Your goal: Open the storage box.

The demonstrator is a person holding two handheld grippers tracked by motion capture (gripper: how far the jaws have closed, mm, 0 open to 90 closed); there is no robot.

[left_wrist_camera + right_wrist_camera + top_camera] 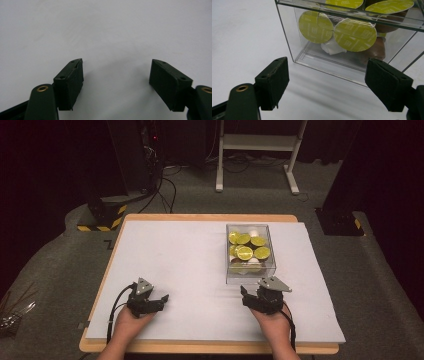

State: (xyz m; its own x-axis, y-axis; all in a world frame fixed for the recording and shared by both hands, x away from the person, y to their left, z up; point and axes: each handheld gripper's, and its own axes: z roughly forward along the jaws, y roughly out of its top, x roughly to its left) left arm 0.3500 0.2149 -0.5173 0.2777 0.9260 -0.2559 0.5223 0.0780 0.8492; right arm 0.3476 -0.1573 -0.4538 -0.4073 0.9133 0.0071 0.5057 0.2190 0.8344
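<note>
- Right claw [248, 296] is released, jaws spread wide with nothing between them; in the right gripper view it looks at the near lower corner of the box [352, 50], just beside it but not touching
- Left claw [159, 301] is also released and empty, jaws wide over bare worktop [105, 30], well apart from the box
- The box [250, 251] is a clear, open-topped case standing upright right of centre on the worktop [175, 260], at about 12 o'clock from the right claw; it holds a loose heap of capsules [245, 253] with yellow-green foil lids
- Risk: the box is light and its walls look slick, so a claw pushed forward at this low angle would likely shove it toward 12 o'clock or tip it rather than grip it
- Risk: the nearest capsules [355, 35] lie behind the clear wall; reaching straight for them would knock a jaw against the wall, so the claw would need to go in over the rim
- Risk: the capsules lie at odd angles, so a pinch could slip off a lid or crush it
- Pose: both hands [131, 324] enter from 6 o'clock, resting low on the worktop; the left claw points toward 2 o'clock, the right toward 11 o'clock
</note>
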